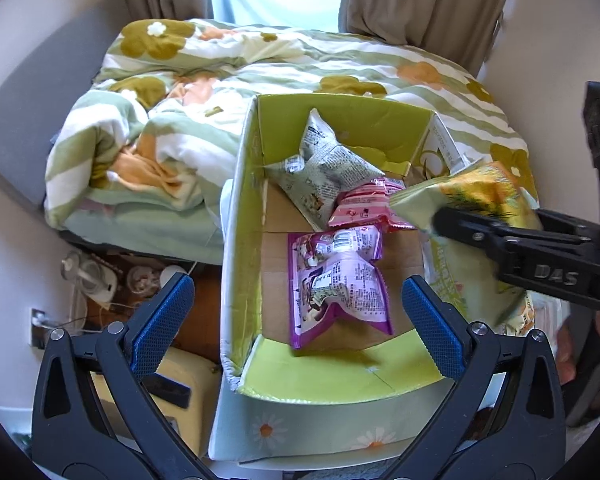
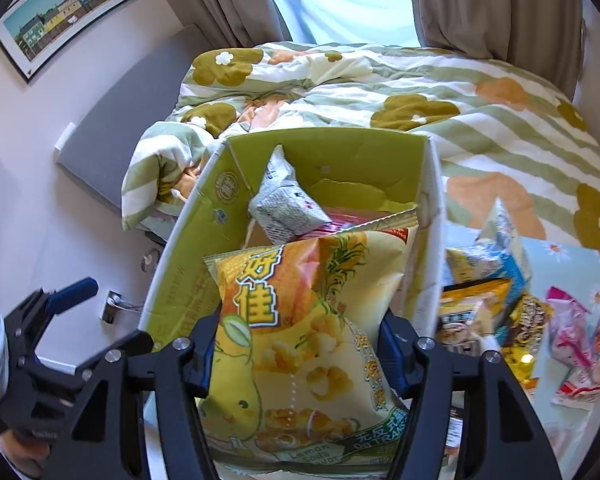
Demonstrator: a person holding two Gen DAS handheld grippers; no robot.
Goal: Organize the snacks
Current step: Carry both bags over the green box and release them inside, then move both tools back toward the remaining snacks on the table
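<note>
Right wrist view: the right gripper (image 2: 296, 356) has its jaws closed on a puffy yellow-green foil snack bag (image 2: 300, 344), pinched across its lower half, its top leaning over the near rim of the green-lined cardboard box (image 2: 188, 248) just ahead. Light, air-filled, crinkly and slippery, it likely holds best at a flat seam. Off to the left, the left gripper (image 1: 298, 312) hangs wide open and empty above a purple foil packet (image 1: 340, 280) inside the box.

The yellow popcorn bag (image 2: 300, 344) reads "好佳", "Lemon Soda" and "0g TRANS". The right tongs (image 1: 440, 216) carry "DAS" in raised letters.
</note>
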